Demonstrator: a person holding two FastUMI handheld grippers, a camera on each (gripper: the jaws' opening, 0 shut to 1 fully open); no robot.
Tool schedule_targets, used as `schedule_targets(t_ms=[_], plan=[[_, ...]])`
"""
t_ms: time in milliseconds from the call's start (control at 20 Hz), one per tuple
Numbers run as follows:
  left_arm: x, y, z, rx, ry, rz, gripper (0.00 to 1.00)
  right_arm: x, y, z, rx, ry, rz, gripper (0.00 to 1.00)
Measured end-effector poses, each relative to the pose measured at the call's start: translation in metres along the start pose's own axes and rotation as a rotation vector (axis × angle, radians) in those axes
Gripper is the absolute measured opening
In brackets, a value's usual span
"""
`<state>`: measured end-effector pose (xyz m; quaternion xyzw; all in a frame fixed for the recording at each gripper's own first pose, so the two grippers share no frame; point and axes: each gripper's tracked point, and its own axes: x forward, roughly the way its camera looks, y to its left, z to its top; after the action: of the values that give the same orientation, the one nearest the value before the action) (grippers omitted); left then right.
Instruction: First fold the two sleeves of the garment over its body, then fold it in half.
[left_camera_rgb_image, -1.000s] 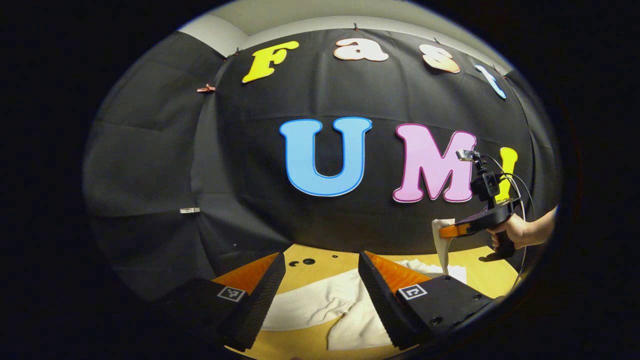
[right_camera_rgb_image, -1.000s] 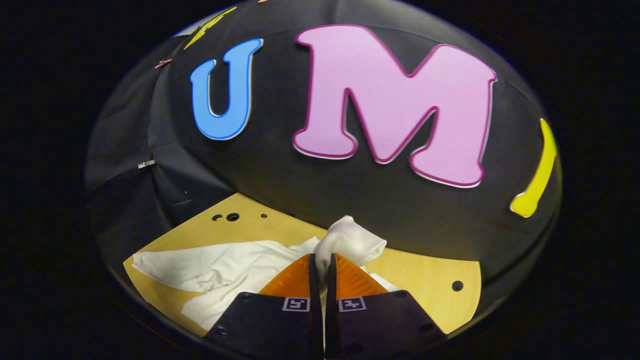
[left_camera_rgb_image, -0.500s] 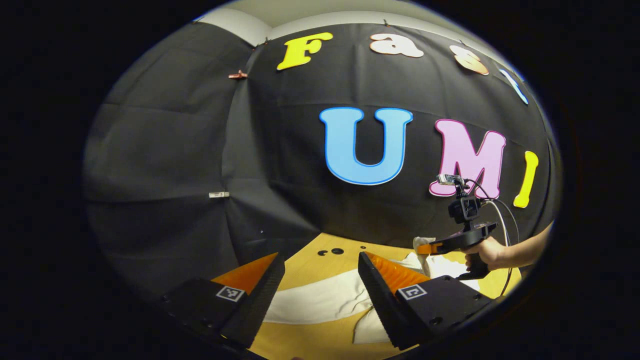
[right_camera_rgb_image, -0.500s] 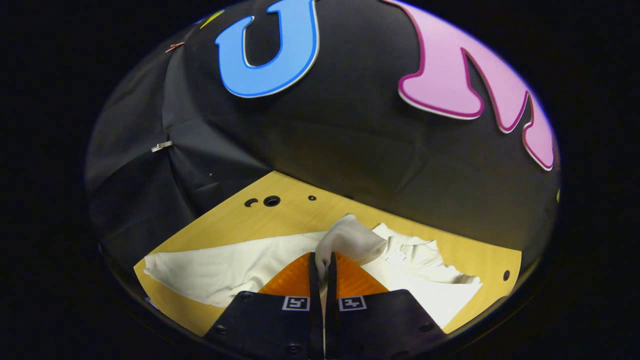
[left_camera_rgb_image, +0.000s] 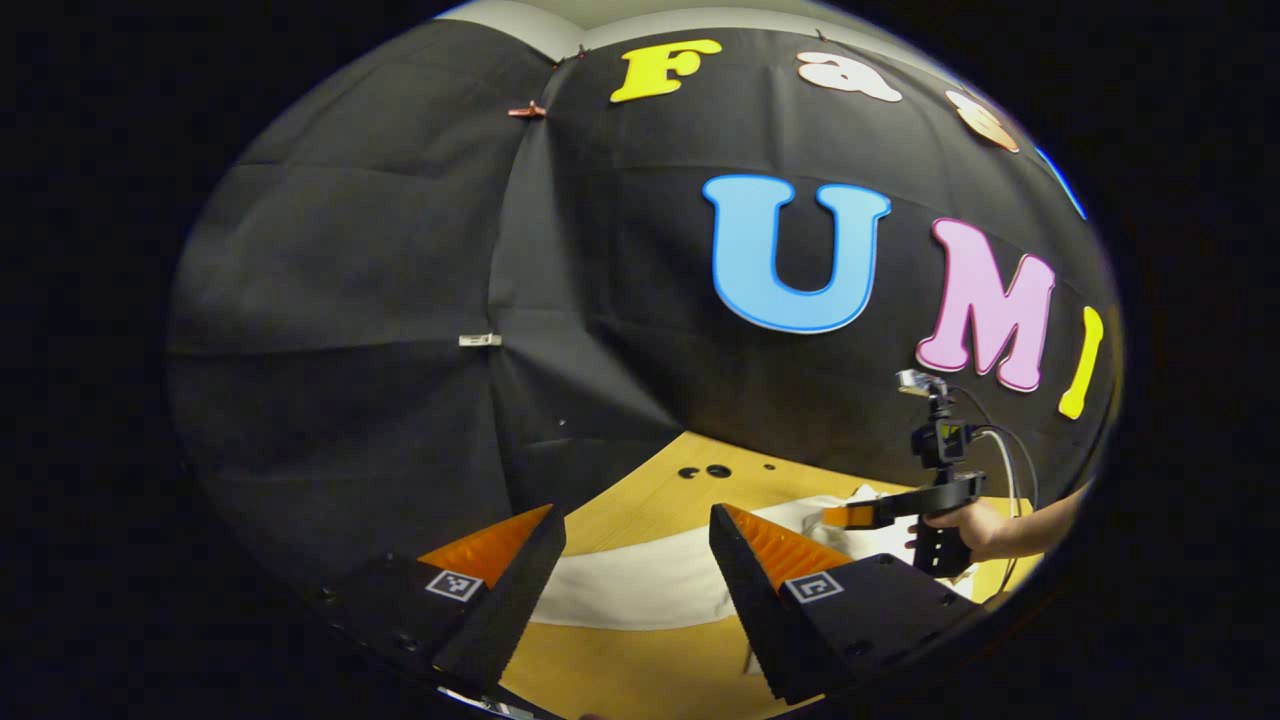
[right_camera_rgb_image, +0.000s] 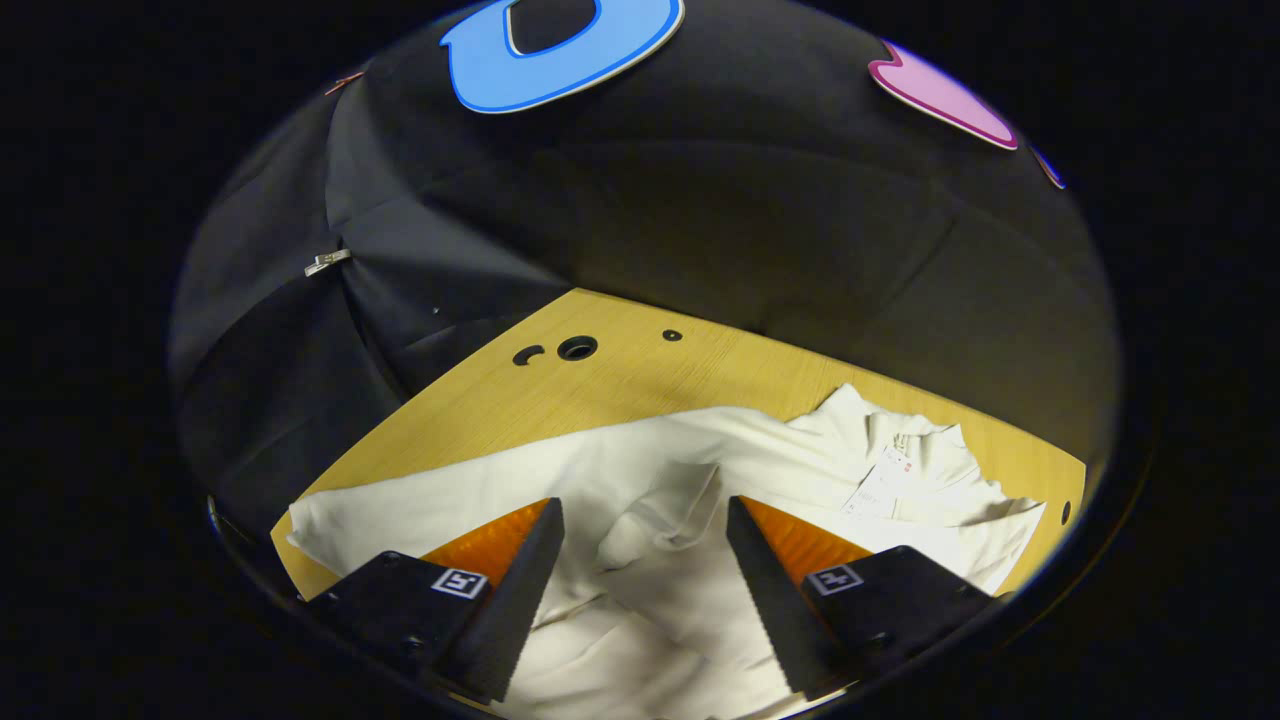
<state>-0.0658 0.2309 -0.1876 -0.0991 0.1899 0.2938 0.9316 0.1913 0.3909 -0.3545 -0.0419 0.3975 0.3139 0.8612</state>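
In the left gripper view, the left gripper (left_camera_rgb_image: 637, 590) hangs above the wooden table (left_camera_rgb_image: 640, 672) with its two fingers spread wide and nothing between them. A strip of the white garment (left_camera_rgb_image: 640, 590) lies on the table past the fingers; its near and right parts are hidden behind them, so its full outline cannot be made out. Farther off at the right, the right gripper (left_camera_rgb_image: 835, 516) is held by a hand (left_camera_rgb_image: 968, 528) low over the garment's far part; it shows side-on and small, so its opening is hard to judge from here. A cable (left_camera_rgb_image: 1008, 470) loops from its top. Small holes (left_camera_rgb_image: 705, 470) mark the table near the black cloth wall (left_camera_rgb_image: 380, 300).

In the right gripper view, the right gripper (right_camera_rgb_image: 640, 580) has its fingers parted, with nothing clamped. The white garment (right_camera_rgb_image: 700, 470) lies rumpled on the table (right_camera_rgb_image: 480, 410), and a fold of fabric (right_camera_rgb_image: 660, 520) with a ridged crease sits in the gap between the fingers. A paper tag (right_camera_rgb_image: 880, 485) lies on the cloth at the right, its print too small to read. The garment's lower edge is cut off below the fingers. A metal clip (right_camera_rgb_image: 327, 262) is pinned on the wall at the left.
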Motion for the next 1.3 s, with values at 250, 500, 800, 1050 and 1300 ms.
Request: schedule_targets(t_ms=[250, 500, 800, 1050, 1300], plan=[[0.041, 0.057, -0.042, 0.015, 0.087, 0.129, 0.94, -0.038, -0.024, 0.0, -0.035, -0.05, -0.048, 0.98], [0.075, 0.117, -0.109, -0.053, 0.222, 0.291, 0.94, -0.095, -0.065, 0.007, -0.033, -0.11, -0.119, 0.98], [0.105, 0.14, -0.177, -0.045, 0.407, 0.366, 0.94, -0.173, -0.119, -0.002, -0.04, -0.144, -0.217, 0.98], [0.12, 0.145, -0.199, -0.022, 0.455, 0.388, 0.94, -0.226, -0.161, -0.016, -0.031, -0.162, -0.302, 0.98], [0.127, 0.129, -0.2, 0.027, 0.461, 0.368, 0.75, -0.254, -0.191, -0.034, 0.016, -0.149, -0.347, 0.98]])
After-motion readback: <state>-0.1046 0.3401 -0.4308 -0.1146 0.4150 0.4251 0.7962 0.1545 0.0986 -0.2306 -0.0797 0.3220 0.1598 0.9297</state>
